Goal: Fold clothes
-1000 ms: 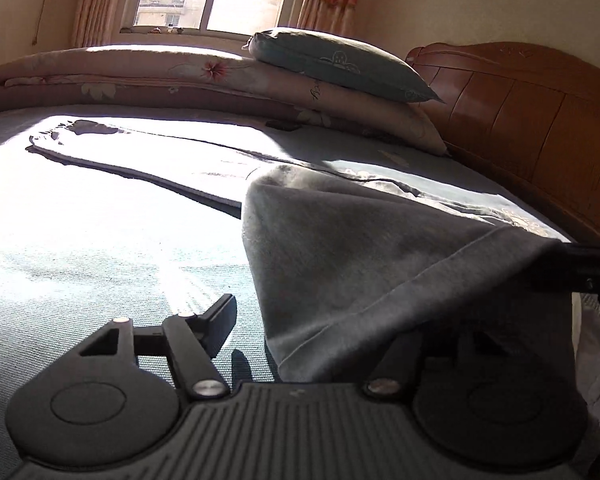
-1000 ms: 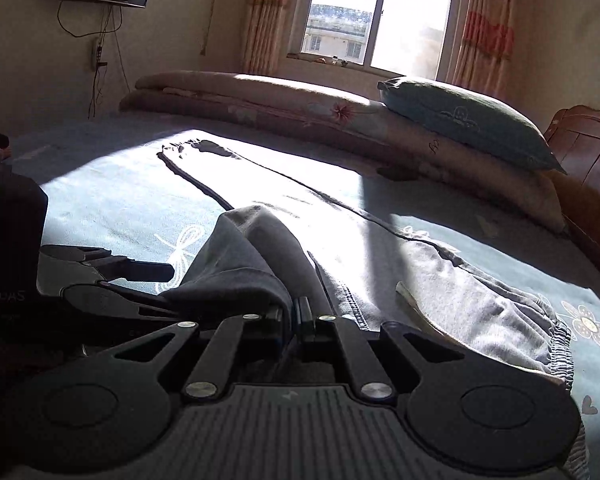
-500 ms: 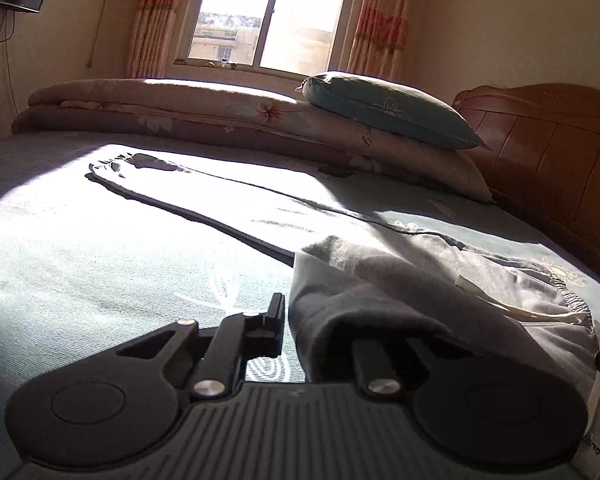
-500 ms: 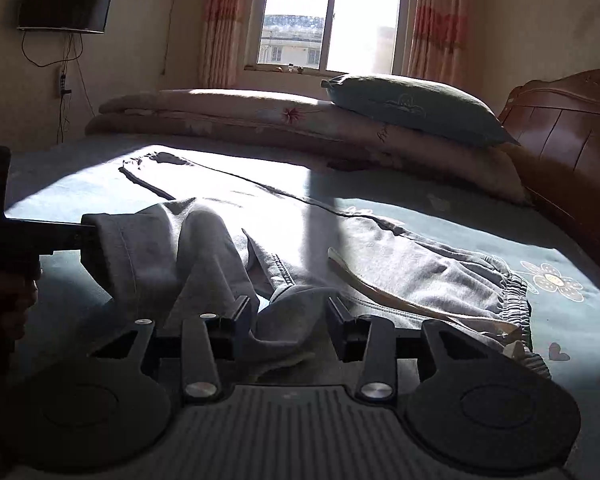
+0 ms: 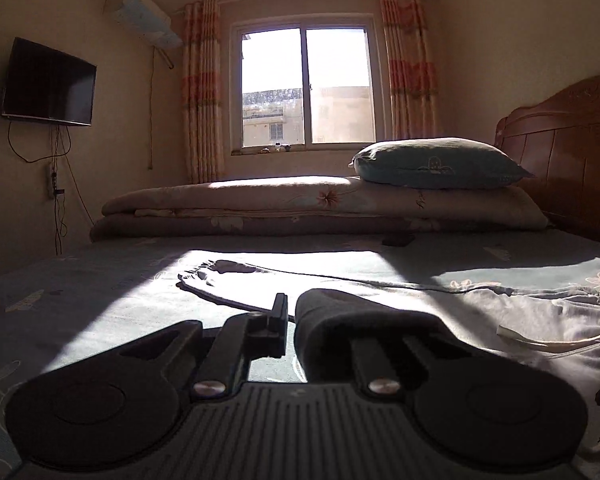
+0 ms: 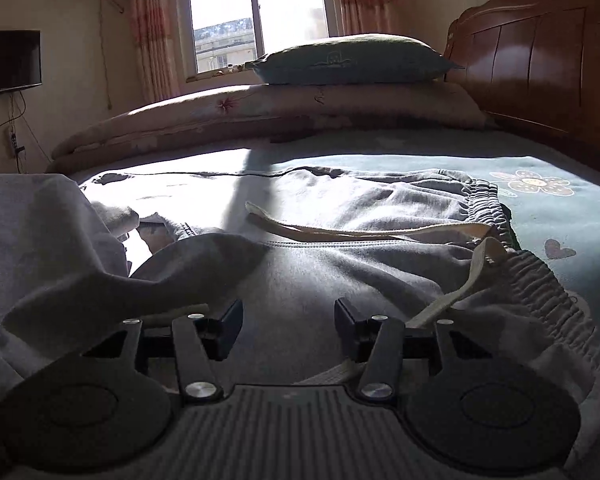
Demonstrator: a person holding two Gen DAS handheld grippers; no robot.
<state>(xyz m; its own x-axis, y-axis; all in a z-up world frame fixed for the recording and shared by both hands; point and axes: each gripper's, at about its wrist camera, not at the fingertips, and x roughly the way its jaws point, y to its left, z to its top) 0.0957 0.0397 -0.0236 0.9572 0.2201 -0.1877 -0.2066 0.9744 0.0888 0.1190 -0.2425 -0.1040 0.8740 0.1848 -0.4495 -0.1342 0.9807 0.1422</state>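
One pair of grey sweatpants [image 6: 340, 200] lies lengthwise, waistband right.

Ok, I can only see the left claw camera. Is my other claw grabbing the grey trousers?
Observer: No. The right claw is open, its fingers wide apart just above the grey fleece trousers, with nothing pinched.
Operator: Is the string in its way?
Observer: A bit. The cream flat drawstring runs down from the waistband to the claw's right-hand finger.
Operator: Is the waistband near the bed's edge?
Observer: I cannot see the edge. Teal flower-print bed sheet shows beyond the waistband, with a small heart print right beside it.
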